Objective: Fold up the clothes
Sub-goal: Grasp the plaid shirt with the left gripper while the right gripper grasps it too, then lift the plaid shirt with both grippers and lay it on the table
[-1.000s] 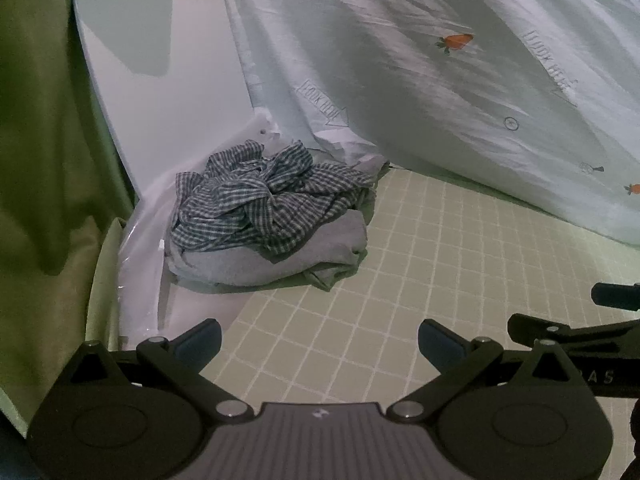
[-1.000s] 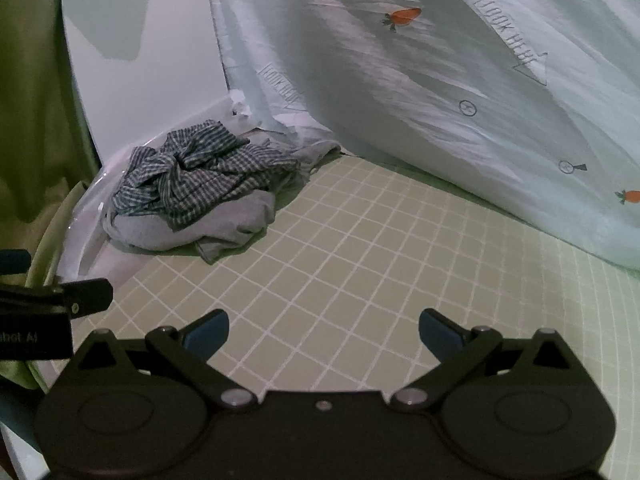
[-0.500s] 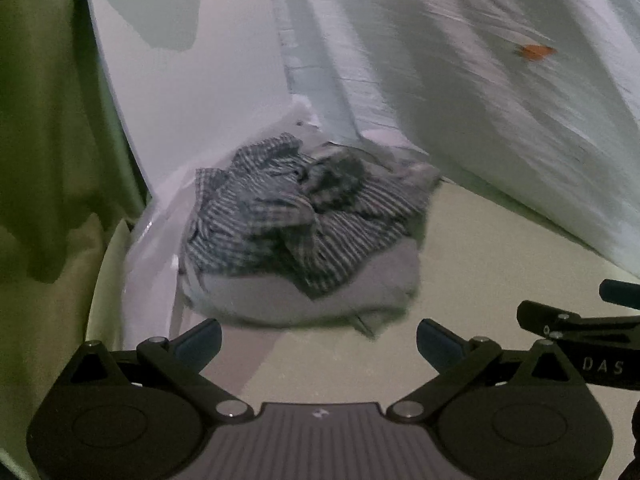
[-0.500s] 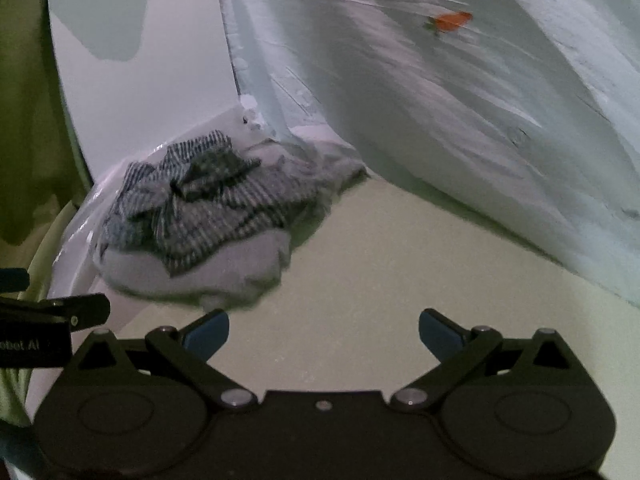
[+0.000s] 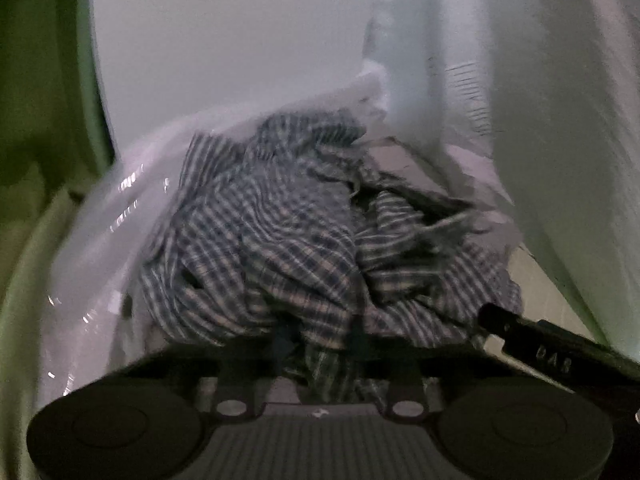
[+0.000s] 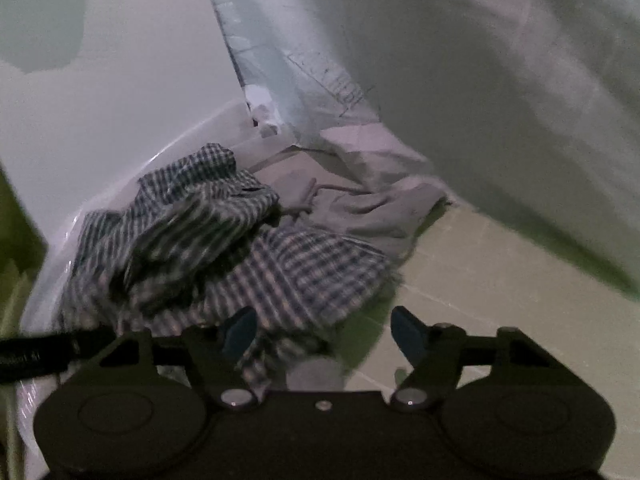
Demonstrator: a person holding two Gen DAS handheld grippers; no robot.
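Pile: crumpled checked shirt point(image 5: 280, 248) heaped on a grey garment point(image 6: 384, 216), both on a clear plastic sheet point(image 5: 104, 232) at the far corner of the table point(image 6: 480, 280).
Table cover: pale green mat with a square grid, blurred in both views.
Backdrop: white board point(image 5: 224, 40) behind the pile at 12 o'clock; pale printed sheet point(image 6: 500, 80) hanging from 1 to 3 o'clock; green cloth point(image 5: 36, 80) at 9 o'clock.
Left gripper point(image 5: 318, 344): nosed into the near edge of the checked shirt at 6 o'clock of its view; jaws closing, drawn close together, with a fold of checked cloth bunched between them. Fingertips dark and blurred; pads appear to press the fold.
Right gripper point(image 6: 324, 330): at the pile's near right edge, jaws closing but standing apart; checked cloth and a bit of grey hem lie between the blue pads point(image 6: 240, 330). The left pad sits against the cloth, the right pad over bare mat; no pinch yet.
Neighbour: the right gripper's body shows at 4 o'clock in the left view, just beside the pile.
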